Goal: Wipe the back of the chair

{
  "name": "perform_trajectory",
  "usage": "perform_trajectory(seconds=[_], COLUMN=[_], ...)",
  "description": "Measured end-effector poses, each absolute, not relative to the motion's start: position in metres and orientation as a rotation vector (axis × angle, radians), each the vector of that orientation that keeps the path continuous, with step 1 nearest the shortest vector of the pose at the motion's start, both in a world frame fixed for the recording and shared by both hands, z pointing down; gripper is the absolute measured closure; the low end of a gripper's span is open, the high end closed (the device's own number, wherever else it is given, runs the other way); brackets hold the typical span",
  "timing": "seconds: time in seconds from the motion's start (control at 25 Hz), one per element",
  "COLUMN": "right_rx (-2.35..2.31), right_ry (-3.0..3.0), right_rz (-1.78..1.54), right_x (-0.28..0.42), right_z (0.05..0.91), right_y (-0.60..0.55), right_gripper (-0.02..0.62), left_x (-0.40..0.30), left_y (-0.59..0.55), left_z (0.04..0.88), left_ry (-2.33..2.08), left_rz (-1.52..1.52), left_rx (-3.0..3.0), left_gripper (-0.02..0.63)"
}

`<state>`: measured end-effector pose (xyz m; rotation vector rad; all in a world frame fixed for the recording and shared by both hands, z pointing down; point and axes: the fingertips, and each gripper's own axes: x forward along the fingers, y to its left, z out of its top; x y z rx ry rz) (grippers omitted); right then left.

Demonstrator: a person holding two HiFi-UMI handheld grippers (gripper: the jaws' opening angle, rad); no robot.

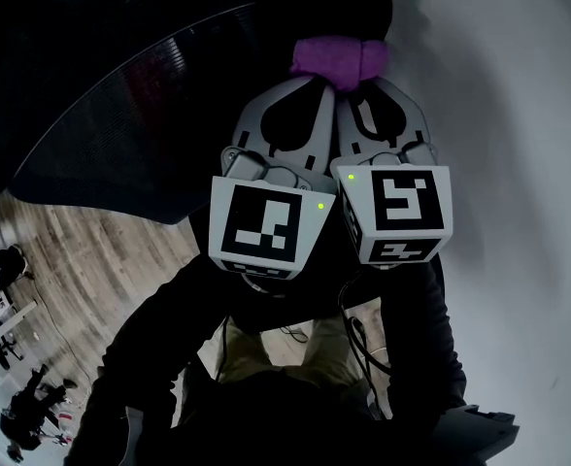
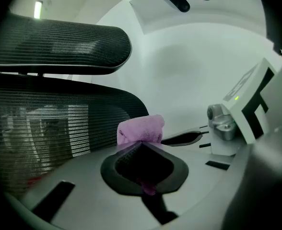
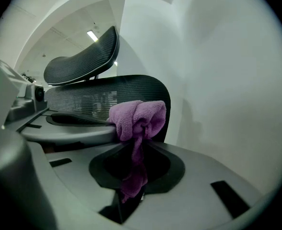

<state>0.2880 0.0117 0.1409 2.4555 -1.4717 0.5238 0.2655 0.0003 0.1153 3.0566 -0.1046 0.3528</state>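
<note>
The black mesh back of the office chair [image 1: 120,115] stands at the left, its curved edge just beside the bunched purple terry cloth [image 1: 339,59], though whether they touch is unclear. The left gripper [image 2: 141,146] has its jaws closed tight on one side of that cloth. The right gripper [image 3: 140,147], pressed alongside, is clamped on it too, a tail hanging down between its jaws. To wipe well, I judge both should carry the wad leftward against the mesh in long overlapping strokes, pinching firmly so only cloth rubs.
</note>
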Motion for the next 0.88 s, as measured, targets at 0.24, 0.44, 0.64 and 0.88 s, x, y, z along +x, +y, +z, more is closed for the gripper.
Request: perform_trajectory(seconds=[0.24,0.44,0.64,0.88], right_rx=[2.465,2.495,2.488,2.494], right_ry=[-1.437,-1.435,-1.43,-1.436], right_rz=[0.535,0.522,0.528,0.527], right_x=[0.299,0.305,0.303,0.3], right_z=[0.142,0.138,0.141,0.143], right_y=[0.024,0.023,0.023,0.024], right_gripper=[0.538,0.537,0.538,0.538], left_x=[0.277,0.283,0.281,0.277], left_y=[0.011,0.014,0.012,0.014], left_z=[0.117,0.117,0.119,0.123], left_ry=[-0.049,-0.033,-0.034,-0.048], left_rz=[0.357,0.362,0.355,0.351], left_rx=[3.079,3.075,3.068,3.047], left_gripper=[0.597,0.597,0.597,0.597])
